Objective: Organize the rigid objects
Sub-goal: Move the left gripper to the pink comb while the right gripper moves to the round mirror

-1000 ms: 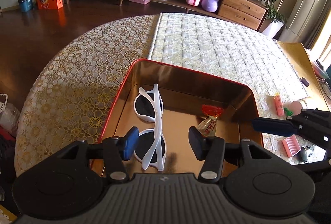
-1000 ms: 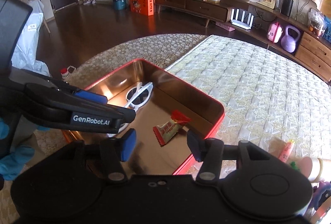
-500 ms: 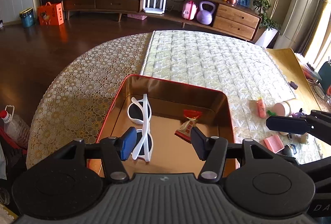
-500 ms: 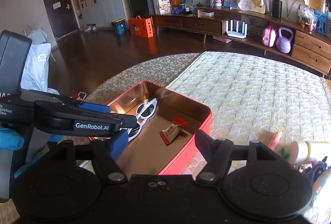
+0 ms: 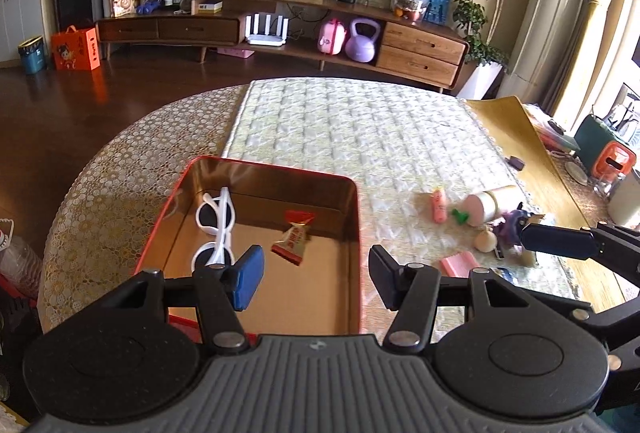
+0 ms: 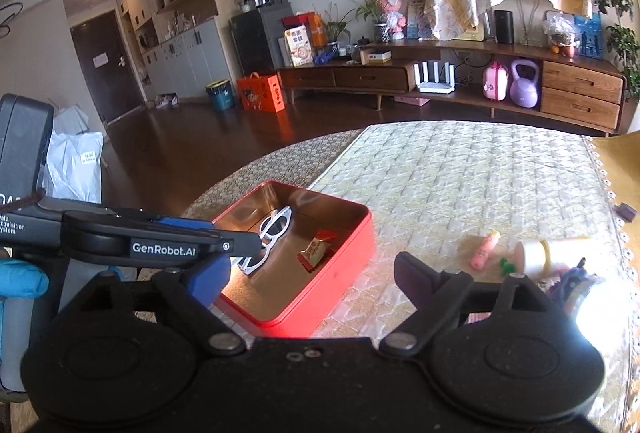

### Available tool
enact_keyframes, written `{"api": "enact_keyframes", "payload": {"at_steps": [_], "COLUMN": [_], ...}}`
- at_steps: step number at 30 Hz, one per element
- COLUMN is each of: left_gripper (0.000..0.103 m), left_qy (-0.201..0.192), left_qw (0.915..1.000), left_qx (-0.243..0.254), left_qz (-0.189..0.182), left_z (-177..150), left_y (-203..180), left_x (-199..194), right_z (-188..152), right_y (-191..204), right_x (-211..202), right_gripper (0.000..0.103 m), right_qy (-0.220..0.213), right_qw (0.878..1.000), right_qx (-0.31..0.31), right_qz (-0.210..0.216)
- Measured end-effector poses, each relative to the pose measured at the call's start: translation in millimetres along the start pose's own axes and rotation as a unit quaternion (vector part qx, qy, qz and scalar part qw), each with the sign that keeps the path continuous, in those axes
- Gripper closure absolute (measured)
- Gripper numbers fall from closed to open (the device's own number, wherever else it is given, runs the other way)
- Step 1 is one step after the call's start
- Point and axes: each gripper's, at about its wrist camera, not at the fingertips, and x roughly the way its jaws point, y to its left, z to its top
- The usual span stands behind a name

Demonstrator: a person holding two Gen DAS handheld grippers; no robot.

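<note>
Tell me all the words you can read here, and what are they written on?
"GenRobot.AI": white letters on the side of the left claw.
"ata cquisition ystem": cut-off white words on the black box at the left edge.
Candy wrapper in the red tin: has print, too small to read.
Snack box on the far sideboard: characters too blurred to read.

One red rectangular metal tin (image 5: 356, 233), one pair of white plastic sunglasses (image 5: 218, 229), one red-and-white wrapped candy (image 5: 294, 237), two black two-finger grippers
</note>
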Motion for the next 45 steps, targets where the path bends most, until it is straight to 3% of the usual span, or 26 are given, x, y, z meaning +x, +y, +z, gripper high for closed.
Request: {"api": "enact_keyframes", "payload": {"at_steps": [3,8,16,23,38,45], "left_gripper": [0.038,0.036,0.027,0.020,0.020,0.020], "left_qy": [-0.004,-0.013,-0.027,-0.027,0.036,0.069], "left_qw": [0.9999,0.9996,0.9982,0.9972,0.9978,0.9950], "left_qx": [0.005,0.017,0.050,0.069,0.055,0.071], "left_qz": [-0.009,-0.017,-0.019,-0.012,-0.004,-0.008], "left_z": [-3.4,-9.2,-20.5,-27.5,-26.7,-28.7], "left_y": [-12.8,-36.0,-76.3,-102.6,-133.9,-153.5], "left_x": [-5.1,-10.6,-12.3,-5.7,55.5,93.3], "right_z": [-7.0,-20.6,-43.0,-62.4,-82.3,-83.8], "right_y": [-6.7,-18.0,-44.1,-66.9,-112.4,-131.3], "right_x": [-14.1,-36.4,-58.5,-65.5,-72.3,-60.0], "right_gripper": [0.011,0.008,0.005,0.004,0.001,0.000], "right_qy": [-0.018,-0.054,-0.087,-0.082,-0.060,-0.034], "right_qw": [1.000,0.997,0.988,0.981,0.974,0.983], "right_qx": [0.011,0.026,0.052,0.064,0.060,0.048], "right_qz": [-0.010,-0.038,-0.117,-0.161,-0.208,-0.177]}}
